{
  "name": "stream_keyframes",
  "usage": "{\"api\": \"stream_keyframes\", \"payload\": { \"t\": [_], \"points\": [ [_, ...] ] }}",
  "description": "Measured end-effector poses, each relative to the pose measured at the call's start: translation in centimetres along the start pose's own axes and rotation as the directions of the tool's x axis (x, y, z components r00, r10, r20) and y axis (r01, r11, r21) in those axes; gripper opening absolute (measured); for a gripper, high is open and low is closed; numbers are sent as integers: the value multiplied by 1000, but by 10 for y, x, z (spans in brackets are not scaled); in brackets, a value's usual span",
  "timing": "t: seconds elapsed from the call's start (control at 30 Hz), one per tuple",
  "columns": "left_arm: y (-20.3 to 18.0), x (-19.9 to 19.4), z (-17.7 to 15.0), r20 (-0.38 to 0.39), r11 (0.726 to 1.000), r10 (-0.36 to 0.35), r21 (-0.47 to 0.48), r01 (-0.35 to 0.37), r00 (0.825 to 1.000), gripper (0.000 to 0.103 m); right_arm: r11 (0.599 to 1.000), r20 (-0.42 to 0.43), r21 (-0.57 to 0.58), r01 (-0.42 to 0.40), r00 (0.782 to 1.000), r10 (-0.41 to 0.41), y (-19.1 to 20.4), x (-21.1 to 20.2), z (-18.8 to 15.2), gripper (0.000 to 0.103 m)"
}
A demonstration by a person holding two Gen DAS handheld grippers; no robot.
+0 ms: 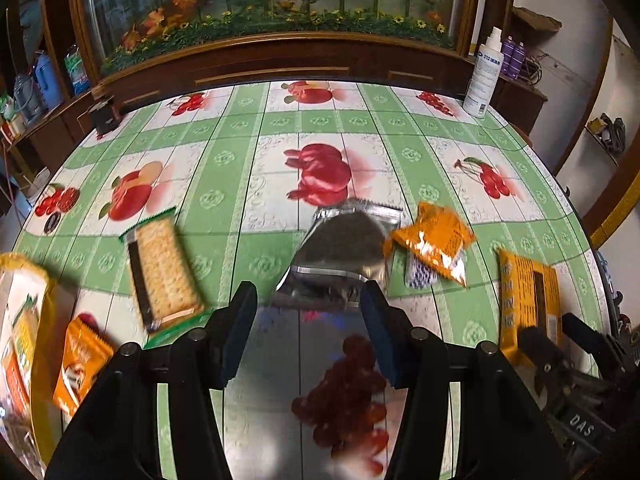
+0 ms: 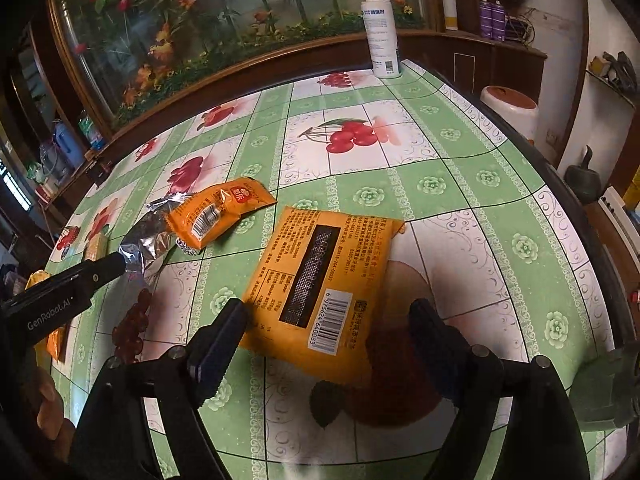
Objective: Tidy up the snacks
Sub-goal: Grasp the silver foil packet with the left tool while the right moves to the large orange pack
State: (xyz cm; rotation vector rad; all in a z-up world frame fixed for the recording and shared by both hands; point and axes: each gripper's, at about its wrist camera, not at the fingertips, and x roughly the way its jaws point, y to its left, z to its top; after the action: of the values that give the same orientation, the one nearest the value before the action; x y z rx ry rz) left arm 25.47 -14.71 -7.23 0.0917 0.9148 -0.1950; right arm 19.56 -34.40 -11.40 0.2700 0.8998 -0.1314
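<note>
Right gripper (image 2: 326,344) wide open, large orange packet (image 2: 320,276) lying between its fingers, ungripped. Left gripper (image 1: 308,332) open, silver pouch (image 1: 340,244) just ahead, nothing held.

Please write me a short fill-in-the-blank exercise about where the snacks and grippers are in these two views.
1. The right gripper is open, its fingers either side of the large ____ packet.
2. The left gripper points at the ____ foil pouch.
3. The white spray bottle stands ____ at the table's far edge.
4. The cracker pack lies on the ____-checked tablecloth.

Missing words: orange; silver; upright; green
</note>
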Motion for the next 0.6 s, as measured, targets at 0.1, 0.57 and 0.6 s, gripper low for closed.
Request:
{"api": "stream_keyframes", "payload": {
  "t": [0.1, 0.57, 0.6],
  "points": [
    [-6, 12, 9, -6, 1000, -7, 24, 7, 1000, 53, 1000, -4, -5, 12, 1000, -12, 1, 4, 3, 91],
    [-17, 48, 20, -50, 998, -48, 29, 49, 998, 67, 1000, 0, -14, 24, 1000, -24, 8, 11, 7, 98],
    [-17, 49, 21, -46, 999, -44, 23, 46, 998, 67, 999, -1, -19, 27, 1000, -27, 9, 12, 7, 99]
  ]
}}
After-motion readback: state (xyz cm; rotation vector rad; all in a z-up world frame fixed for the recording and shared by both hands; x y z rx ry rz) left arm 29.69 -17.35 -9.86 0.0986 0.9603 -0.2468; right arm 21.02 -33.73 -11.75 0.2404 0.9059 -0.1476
